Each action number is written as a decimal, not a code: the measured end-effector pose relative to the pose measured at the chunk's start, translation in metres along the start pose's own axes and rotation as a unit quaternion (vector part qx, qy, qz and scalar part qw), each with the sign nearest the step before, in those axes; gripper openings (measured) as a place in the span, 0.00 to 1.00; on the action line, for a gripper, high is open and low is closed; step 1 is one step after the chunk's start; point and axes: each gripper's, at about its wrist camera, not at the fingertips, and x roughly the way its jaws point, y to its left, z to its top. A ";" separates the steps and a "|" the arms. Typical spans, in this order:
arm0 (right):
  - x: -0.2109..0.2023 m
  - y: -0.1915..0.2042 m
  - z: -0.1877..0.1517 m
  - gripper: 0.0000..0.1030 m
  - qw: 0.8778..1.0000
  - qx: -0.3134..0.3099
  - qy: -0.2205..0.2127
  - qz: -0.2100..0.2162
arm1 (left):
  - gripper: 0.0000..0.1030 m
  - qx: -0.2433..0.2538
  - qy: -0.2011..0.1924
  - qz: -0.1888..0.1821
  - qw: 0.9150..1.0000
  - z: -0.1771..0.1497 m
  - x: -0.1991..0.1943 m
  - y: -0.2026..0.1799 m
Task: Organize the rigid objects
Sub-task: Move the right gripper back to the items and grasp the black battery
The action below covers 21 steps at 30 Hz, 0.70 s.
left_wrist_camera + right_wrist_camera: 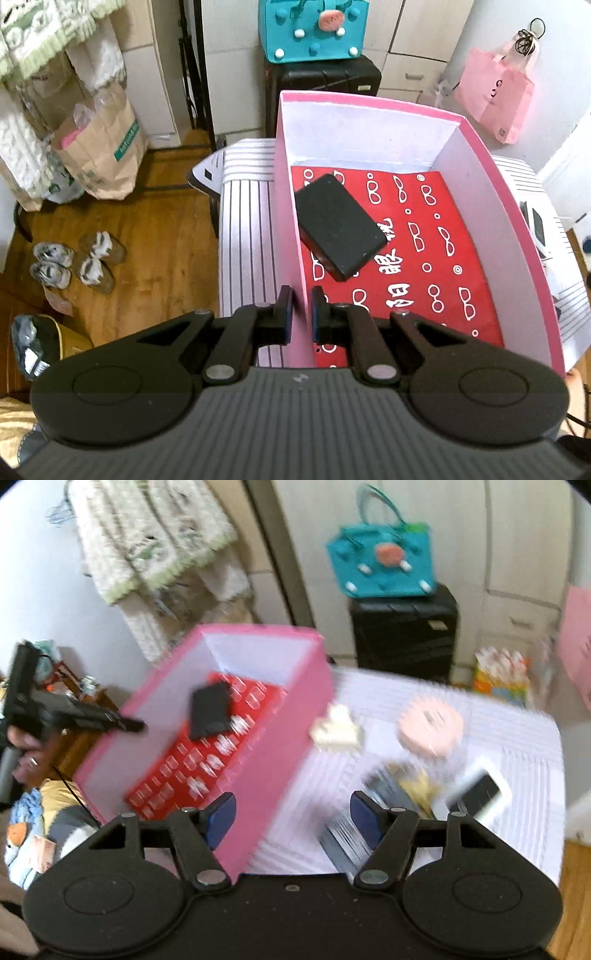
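Observation:
A pink box (369,107) with a red patterned lining stands on the striped table (243,221). A flat black case (340,227) lies inside it. My left gripper (302,308) is shut on the box's near-left wall, one pad on each side. The blurred right wrist view shows the box (280,738), the case (208,710) and the left gripper (133,724) in a hand at the box's rim. My right gripper (293,812) is open and empty above the box's near corner. Beyond it lie a cream hair claw (338,729), a round pink compact (430,725), a white-framed phone (480,797) and a smeared dark-and-gold item (402,786).
A black suitcase (325,79) with a teal bag (314,29) on top stands behind the table. A pink tote (495,96) hangs at the right. Paper bags (99,147) and shoes (74,262) sit on the wooden floor at the left.

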 end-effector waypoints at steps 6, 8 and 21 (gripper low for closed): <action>0.008 -0.027 -0.039 0.72 0.998 0.018 0.051 -0.032 | 0.08 -0.011 -0.007 0.006 1.000 -0.002 -0.004 -0.001; 0.009 -0.032 -0.050 0.72 0.997 0.016 0.067 -0.038 | 0.08 -0.019 -0.007 0.002 1.000 -0.002 -0.005 0.001; 0.035 -0.015 -0.082 0.56 0.986 -0.149 0.064 -0.047 | 0.08 -0.026 -0.008 0.015 1.000 -0.004 -0.005 -0.003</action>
